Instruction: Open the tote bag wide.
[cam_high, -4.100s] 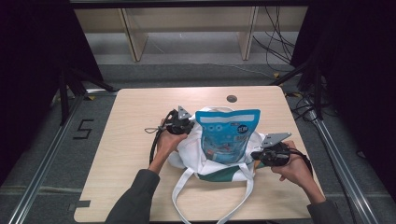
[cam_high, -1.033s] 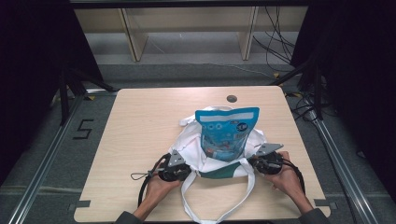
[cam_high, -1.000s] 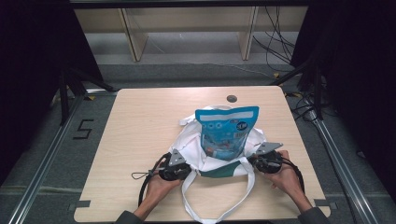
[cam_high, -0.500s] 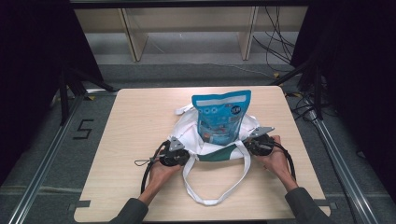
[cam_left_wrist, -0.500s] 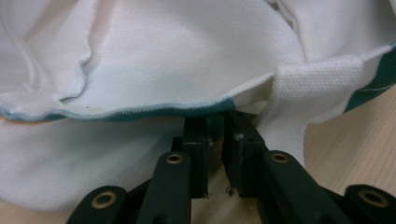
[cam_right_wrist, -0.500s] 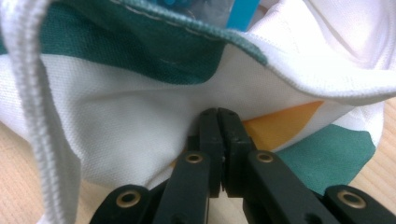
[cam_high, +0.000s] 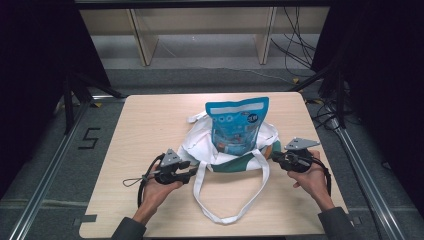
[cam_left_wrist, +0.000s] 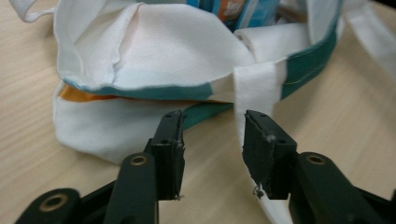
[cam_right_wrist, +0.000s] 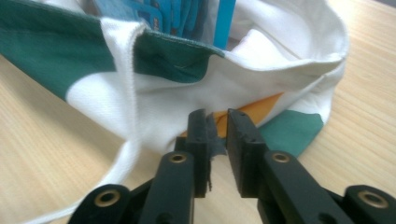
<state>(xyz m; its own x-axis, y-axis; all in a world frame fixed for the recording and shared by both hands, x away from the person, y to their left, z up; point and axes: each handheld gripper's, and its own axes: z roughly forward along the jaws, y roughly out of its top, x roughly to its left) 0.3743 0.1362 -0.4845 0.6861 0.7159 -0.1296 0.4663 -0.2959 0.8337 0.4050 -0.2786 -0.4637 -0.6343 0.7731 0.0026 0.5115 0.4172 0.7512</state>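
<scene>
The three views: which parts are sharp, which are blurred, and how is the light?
High view: the table is evenly lit and the surroundings are dark; the pouch print is too small to read. Left gripper view: the tote fabric is fairly sharp, the near jaws slightly soft. Right gripper view: the jaws are sharp, the cloth and pouch behind are soft, and no glare shows.

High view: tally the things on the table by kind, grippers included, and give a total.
Tote bag: 1
Blue snack pouch: 1
Grippers, left gripper and right gripper: 2
Total: 4
</scene>
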